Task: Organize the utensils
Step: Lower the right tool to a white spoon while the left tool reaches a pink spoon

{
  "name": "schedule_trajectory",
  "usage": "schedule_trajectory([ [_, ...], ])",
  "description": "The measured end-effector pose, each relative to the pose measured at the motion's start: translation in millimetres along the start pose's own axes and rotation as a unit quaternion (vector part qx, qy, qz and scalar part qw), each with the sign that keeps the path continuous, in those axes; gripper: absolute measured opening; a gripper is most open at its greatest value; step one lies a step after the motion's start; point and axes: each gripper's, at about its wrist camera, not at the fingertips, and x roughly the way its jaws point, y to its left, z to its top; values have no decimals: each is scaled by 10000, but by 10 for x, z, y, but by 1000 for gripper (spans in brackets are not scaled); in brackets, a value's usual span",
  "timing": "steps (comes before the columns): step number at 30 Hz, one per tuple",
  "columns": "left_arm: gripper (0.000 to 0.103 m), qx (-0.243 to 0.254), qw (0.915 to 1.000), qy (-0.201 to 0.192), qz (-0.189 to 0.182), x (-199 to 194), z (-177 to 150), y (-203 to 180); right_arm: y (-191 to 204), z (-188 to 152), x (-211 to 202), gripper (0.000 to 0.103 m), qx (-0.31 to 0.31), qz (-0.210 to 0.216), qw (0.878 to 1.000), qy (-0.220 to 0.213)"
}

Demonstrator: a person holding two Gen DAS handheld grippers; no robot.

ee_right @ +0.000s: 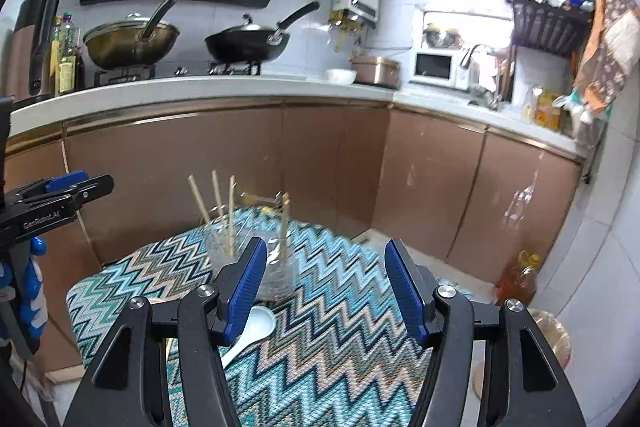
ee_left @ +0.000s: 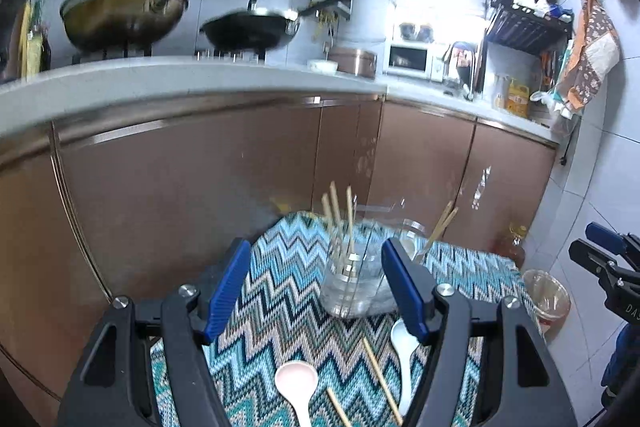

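Note:
A clear glass jar (ee_left: 350, 279) stands on the zigzag-patterned cloth (ee_left: 280, 267) and holds three wooden chopsticks (ee_left: 338, 215). A second clear jar (ee_left: 414, 239) behind it holds two chopsticks (ee_left: 440, 225). A pink spoon (ee_left: 297, 385), a white spoon (ee_left: 403, 345) and two loose chopsticks (ee_left: 382, 375) lie on the cloth in front. My left gripper (ee_left: 316, 287) is open and empty above them. My right gripper (ee_right: 326, 287) is open and empty above the cloth (ee_right: 340, 327); the white spoon (ee_right: 254, 327) lies by its left finger, both jars (ee_right: 224, 243) beyond.
Brown cabinets (ee_left: 180, 187) and a white counter (ee_left: 200, 75) with two woks (ee_left: 124, 15) stand behind the cloth-covered surface. An oil bottle (ee_right: 520, 279) and a plastic container (ee_left: 546, 297) sit on the tiled floor at right. The other gripper shows at each view's edge.

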Motion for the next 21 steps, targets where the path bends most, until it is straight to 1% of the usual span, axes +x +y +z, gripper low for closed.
schedule_trajectory([
  [3,66,-89,9993,353,-108,189,-105,121,-11,-85,193,59,94,312,9990,292],
  [6,66,-133,9967,762,-229,395,-242,239,-14,-197,431,54,214,653,9954,661],
  [8,66,-182,9941,1022,-328,509,-340,311,-23,-288,604,48,336,883,9912,928],
  [10,65,-325,9891,1312,-578,593,-461,380,-22,-371,747,42,433,1050,9869,1147],
  [12,65,-482,9806,1664,-922,683,-585,403,2,-467,911,38,509,1287,9804,1404],
  [13,65,-505,9776,1772,-1021,712,-628,385,22,-511,966,34,512,1359,9779,1502],
  [14,65,-537,9725,1945,-1161,755,-698,358,52,-557,1017,32,500,1417,9758,1591],
  [16,61,-574,9636,2223,-1366,817,-832,281,114,-626,1155,31,479,1543,9705,1788],
  [19,58,-617,9553,2489,-1471,902,-957,212,176,-714,1322,31,507,1652,9648,1984],
  [21,58,-646,9563,2514,-1342,955,-982,245,172,-764,1450,31,563,1720,9605,2113],
])
